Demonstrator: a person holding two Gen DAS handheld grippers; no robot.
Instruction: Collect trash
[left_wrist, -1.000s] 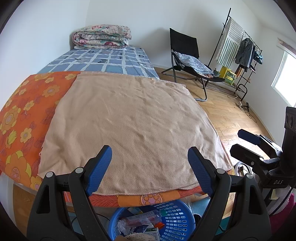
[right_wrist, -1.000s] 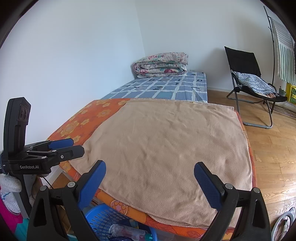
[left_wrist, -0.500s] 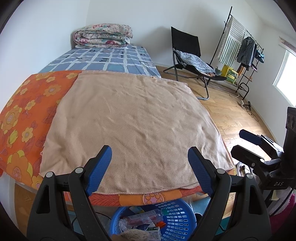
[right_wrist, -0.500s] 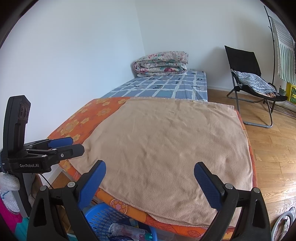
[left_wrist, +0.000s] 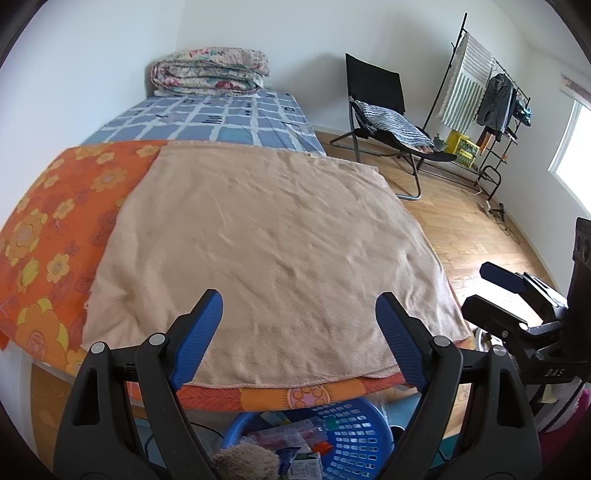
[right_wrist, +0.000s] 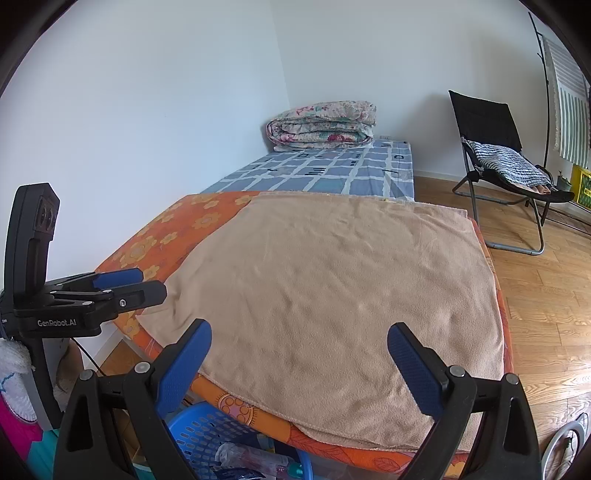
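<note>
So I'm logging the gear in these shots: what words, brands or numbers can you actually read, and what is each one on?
"GenRobot.AI": on the side of the left hand-held gripper, in the right wrist view.
"DAS": on the body of the right hand-held gripper, in the left wrist view.
Dark marks on the blue checked sheet: too small to read.
Packaging in the blue basket: print too blurred to read.

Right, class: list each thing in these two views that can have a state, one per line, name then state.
left gripper: open, holding nothing
right gripper: open, holding nothing
blue basket: on the floor below the bed edge, trash inside
tan blanket: spread flat on the bed
floral quilt: folded, at the bed's far end
black chair: unfolded, striped cloth on its seat
</note>
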